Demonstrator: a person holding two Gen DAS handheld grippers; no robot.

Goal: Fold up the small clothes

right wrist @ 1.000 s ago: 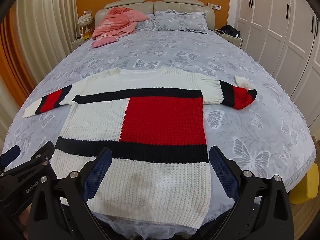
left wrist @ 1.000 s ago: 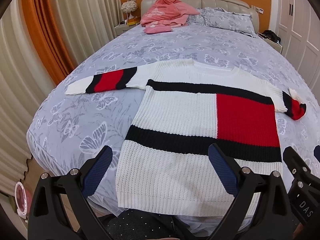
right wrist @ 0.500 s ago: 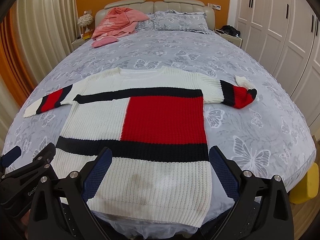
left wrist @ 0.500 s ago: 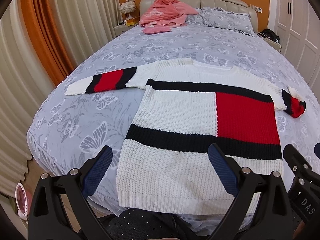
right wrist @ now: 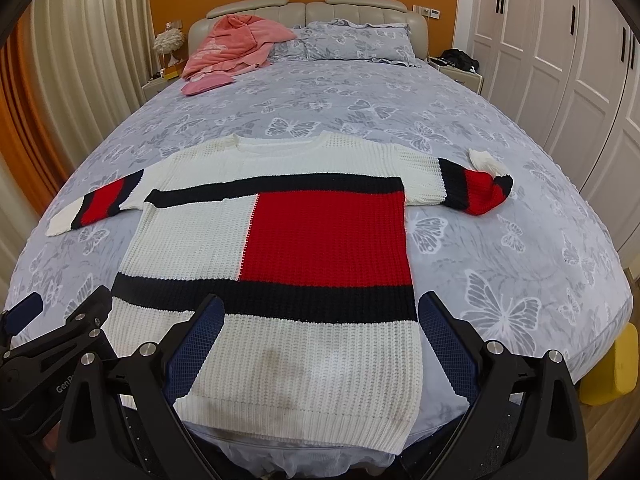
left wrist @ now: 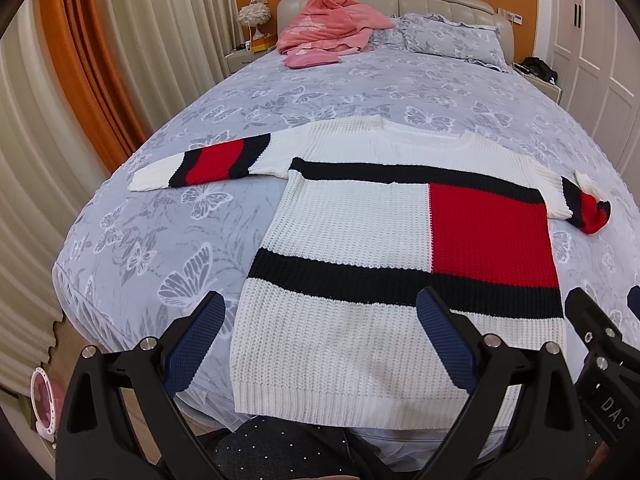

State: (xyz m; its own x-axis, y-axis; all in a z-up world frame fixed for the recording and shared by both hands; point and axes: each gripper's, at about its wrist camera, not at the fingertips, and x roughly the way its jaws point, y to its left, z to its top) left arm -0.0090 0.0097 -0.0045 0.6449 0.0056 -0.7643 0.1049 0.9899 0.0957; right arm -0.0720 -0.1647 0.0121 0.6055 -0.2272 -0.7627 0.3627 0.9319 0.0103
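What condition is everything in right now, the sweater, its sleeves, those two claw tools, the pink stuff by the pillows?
Sweater: spread flat, unfolded.
Left sleeve: stretched straight out.
Right sleeve: bunched, cuff doubled back.
Left gripper: open, empty.
Right gripper: open, empty.
Pink clothes: heaped, unfolded.

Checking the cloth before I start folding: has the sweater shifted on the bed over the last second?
No. The sweater lies flat in the same place against the bed's butterfly print; neither gripper touches it.

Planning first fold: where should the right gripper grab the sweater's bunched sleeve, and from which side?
Right gripper is open. Probably best: pinch the white cuff of the sweater, coming from the outer right side. The sleeve end is doubled back there, so the cuff lies on top, raised and exposed above the red band.
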